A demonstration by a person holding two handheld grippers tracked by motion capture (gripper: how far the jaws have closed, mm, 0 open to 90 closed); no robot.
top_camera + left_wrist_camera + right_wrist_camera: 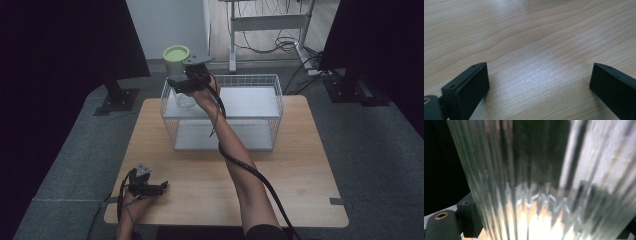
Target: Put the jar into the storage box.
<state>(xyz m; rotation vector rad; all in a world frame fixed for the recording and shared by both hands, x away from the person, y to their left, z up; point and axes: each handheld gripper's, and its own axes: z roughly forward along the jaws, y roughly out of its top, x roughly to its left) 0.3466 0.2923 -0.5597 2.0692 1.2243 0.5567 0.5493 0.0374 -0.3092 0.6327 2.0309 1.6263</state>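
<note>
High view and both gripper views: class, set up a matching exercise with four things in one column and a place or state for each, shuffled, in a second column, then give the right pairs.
Things:
1. Left gripper
2. Right gripper
3. Jar
4. Basket

Places or states:
A. White wire, standing at the table's far side
B. Open, low over bare wood near the front left corner
C. Ribbed clear glass with a green lid, held up at the basket's left end
D. Shut on the glass, raised

Pairs: 1-B, 2-D, 3-C, 4-A
</note>
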